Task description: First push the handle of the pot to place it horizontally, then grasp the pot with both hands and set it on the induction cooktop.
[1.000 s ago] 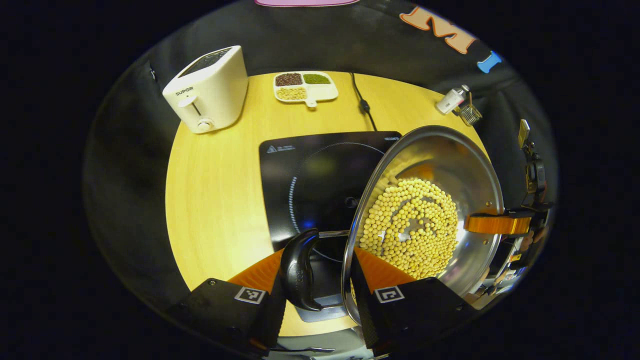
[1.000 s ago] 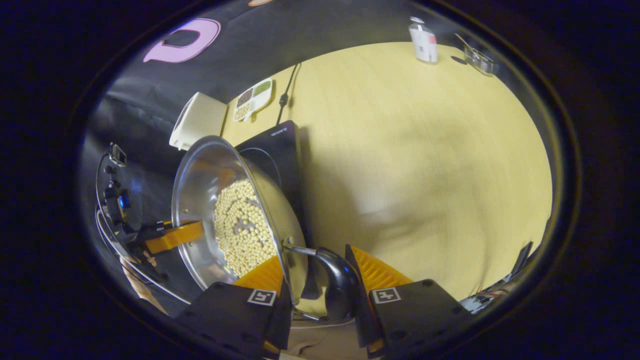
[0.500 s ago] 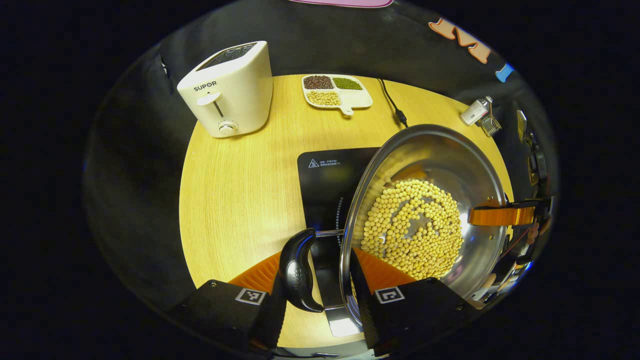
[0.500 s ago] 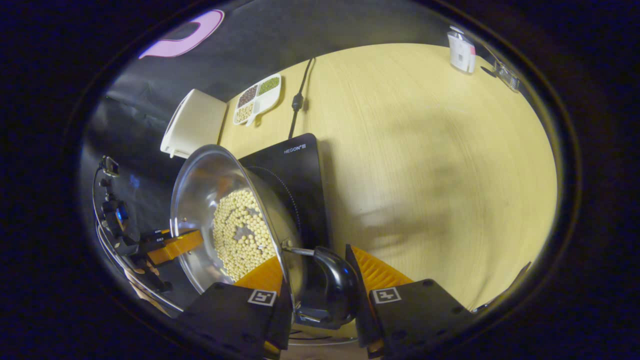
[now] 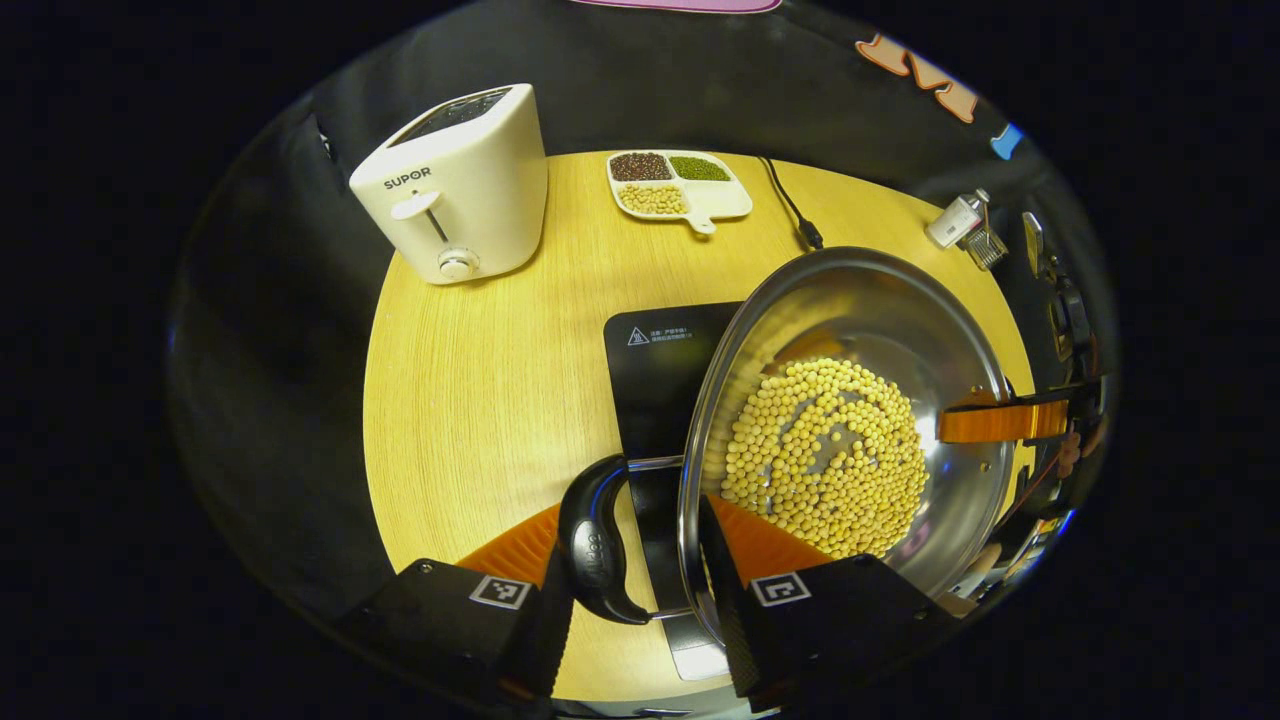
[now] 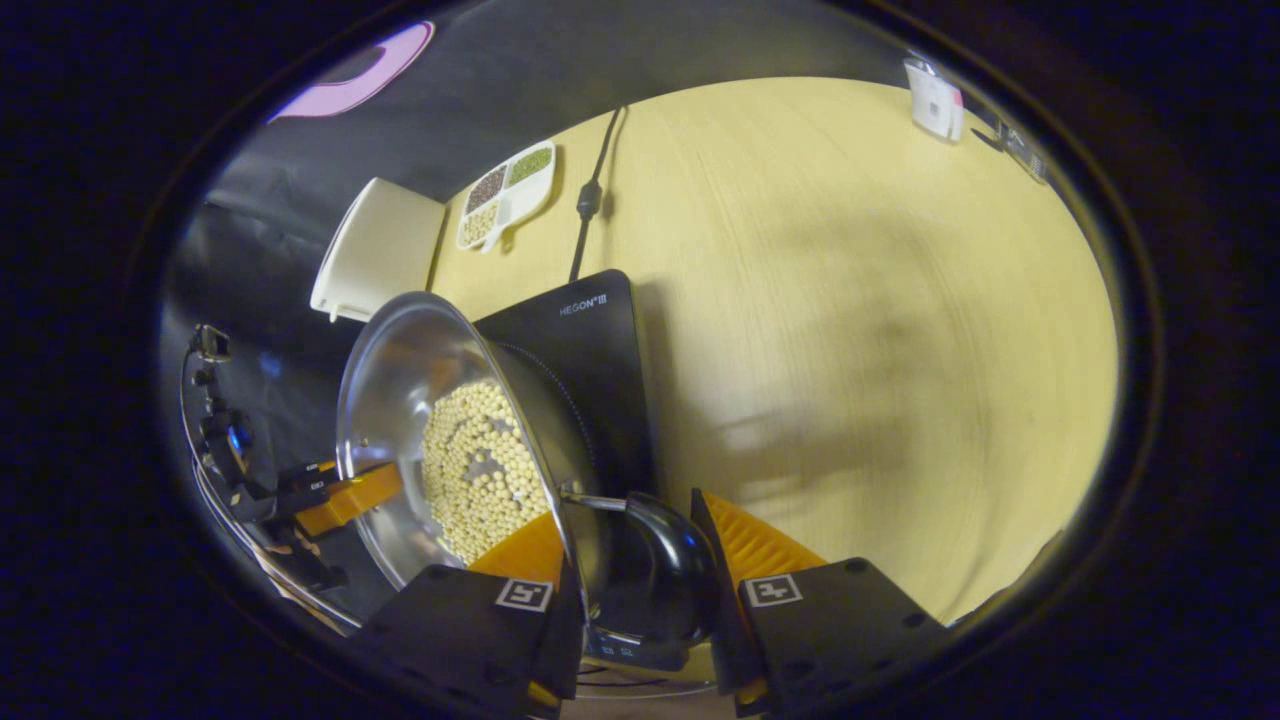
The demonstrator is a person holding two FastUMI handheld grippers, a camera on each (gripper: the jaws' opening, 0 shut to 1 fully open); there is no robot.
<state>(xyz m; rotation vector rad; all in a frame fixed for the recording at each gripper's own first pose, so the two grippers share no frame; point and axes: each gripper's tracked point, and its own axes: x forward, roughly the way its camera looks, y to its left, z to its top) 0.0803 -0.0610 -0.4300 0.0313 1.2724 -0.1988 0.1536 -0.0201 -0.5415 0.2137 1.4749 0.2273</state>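
A steel pot (image 5: pixel 880 330) holding several yellow beans (image 5: pixel 825 455) hangs between both grippers over the black induction cooktop (image 5: pixel 660 370). My left gripper (image 5: pixel 632 548) is shut on the pot's black side handle (image 5: pixel 595 545), one finger outside the handle and the other inside the rim. My right gripper (image 6: pixel 630 562) clamps the opposite black handle (image 6: pixel 665 575) and the pot (image 6: pixel 400 380) wall the same way. The right gripper's finger shows across the pot (image 5: pixel 1000 422), and the left gripper (image 6: pixel 345 495) shows past the far rim. Whether the pot touches the cooktop (image 6: pixel 590 350) I cannot tell.
At the back left of the round wooden table (image 5: pixel 470 400) stands a white toaster (image 5: pixel 450 190). A divided dish of beans (image 5: pixel 678 185) and the cooktop's power cord (image 5: pixel 790 205) lie behind. A small white bottle (image 5: pixel 955 220) and a glass holder (image 5: pixel 985 248) sit far right.
Both grippers have carried the pot sideways over the cooktop, which now lies mostly under it. Their grips on the handles are unchanged.
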